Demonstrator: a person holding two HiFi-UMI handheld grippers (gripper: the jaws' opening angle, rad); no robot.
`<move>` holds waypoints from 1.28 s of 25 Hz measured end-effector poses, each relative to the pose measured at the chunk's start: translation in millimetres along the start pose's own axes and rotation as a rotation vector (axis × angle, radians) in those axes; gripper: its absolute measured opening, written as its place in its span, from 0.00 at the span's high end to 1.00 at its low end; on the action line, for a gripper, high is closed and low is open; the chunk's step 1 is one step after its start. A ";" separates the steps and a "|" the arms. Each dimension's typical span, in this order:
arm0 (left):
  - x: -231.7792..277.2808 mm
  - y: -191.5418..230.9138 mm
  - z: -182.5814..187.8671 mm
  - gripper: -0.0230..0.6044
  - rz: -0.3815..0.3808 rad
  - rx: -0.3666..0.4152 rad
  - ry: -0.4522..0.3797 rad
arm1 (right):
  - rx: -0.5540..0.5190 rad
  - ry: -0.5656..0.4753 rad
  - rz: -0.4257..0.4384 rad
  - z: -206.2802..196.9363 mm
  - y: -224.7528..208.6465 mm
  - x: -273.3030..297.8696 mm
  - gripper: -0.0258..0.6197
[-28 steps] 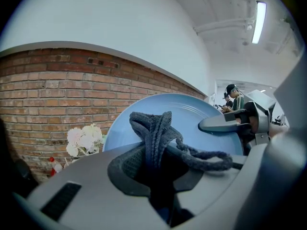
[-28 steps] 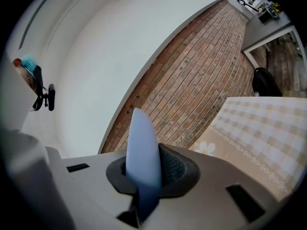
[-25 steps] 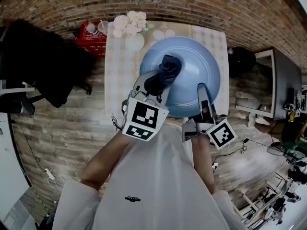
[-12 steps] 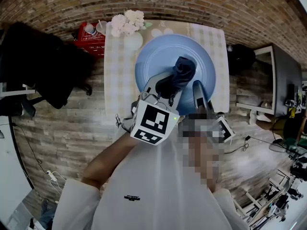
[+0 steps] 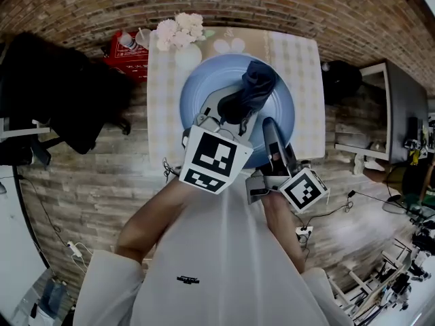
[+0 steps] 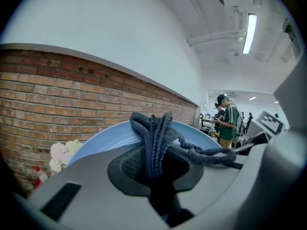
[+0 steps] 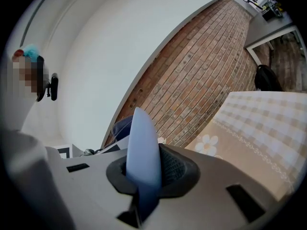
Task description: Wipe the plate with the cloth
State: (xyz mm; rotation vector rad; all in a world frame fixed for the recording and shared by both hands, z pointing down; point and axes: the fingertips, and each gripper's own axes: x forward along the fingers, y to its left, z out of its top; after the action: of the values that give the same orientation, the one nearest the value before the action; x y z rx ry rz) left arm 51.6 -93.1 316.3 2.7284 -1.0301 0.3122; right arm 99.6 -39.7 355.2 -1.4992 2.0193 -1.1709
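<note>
A light blue plate (image 5: 197, 97) is held up over the table. My right gripper (image 5: 268, 133) is shut on its near rim, and the right gripper view shows the plate (image 7: 143, 150) edge-on between the jaws. My left gripper (image 5: 234, 111) is shut on a dark blue knitted cloth (image 5: 256, 81) that rests against the plate's face, right of centre. In the left gripper view the cloth (image 6: 154, 140) bunches up between the jaws, with the plate (image 6: 103, 143) curving behind it.
A checked tablecloth covers the table (image 5: 302, 80) under the plate. A white vase of pale flowers (image 5: 178, 36) stands at the table's far left corner. A red crate (image 5: 127, 54) sits on the wood floor to the left. People stand in the distance (image 6: 229, 121).
The plate has shifted left in the head view and the cloth has slid toward its far right part. Both grippers kept their hold.
</note>
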 end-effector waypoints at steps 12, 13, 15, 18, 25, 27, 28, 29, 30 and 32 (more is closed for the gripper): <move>-17.6 54.0 -7.1 0.87 0.150 -0.013 0.007 | 0.026 0.007 0.067 -3.7 8.3 -0.7 0.86; -19.7 59.3 -9.5 0.87 0.164 -0.023 0.011 | 0.023 0.002 0.066 -1.9 7.4 -2.3 0.86; -24.0 68.0 -14.1 0.87 0.190 -0.034 0.021 | 0.006 -0.006 0.053 3.5 4.0 -6.3 0.86; -28.9 74.9 -20.4 0.87 0.212 -0.039 0.037 | -0.005 -0.021 0.050 12.3 1.9 -9.7 0.86; -32.1 64.2 -38.0 0.87 0.191 -0.079 0.060 | -0.089 -0.054 0.002 31.3 -11.1 -16.8 0.86; -31.8 59.0 -43.9 0.87 0.172 -0.107 0.063 | -0.118 -0.074 -0.004 36.5 -10.5 -18.3 0.86; -32.4 57.4 -46.4 0.87 0.165 -0.120 0.064 | -0.135 -0.083 -0.010 38.9 -10.8 -19.1 0.86; -33.1 56.6 -47.8 0.87 0.159 -0.131 0.064 | -0.153 -0.088 -0.019 41.5 -11.9 -19.7 0.86; -34.0 56.4 -48.2 0.87 0.155 -0.138 0.062 | -0.167 -0.090 -0.028 44.2 -14.1 -20.3 0.86; -35.6 56.2 -47.9 0.87 0.151 -0.141 0.059 | -0.174 -0.098 -0.042 50.1 -20.0 -22.3 0.86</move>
State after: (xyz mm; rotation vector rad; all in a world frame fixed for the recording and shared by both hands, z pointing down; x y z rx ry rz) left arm -18.0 -99.4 359.2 2.5074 -1.1969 0.3287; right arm 155.1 -41.2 337.5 -1.6542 2.0777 -0.9377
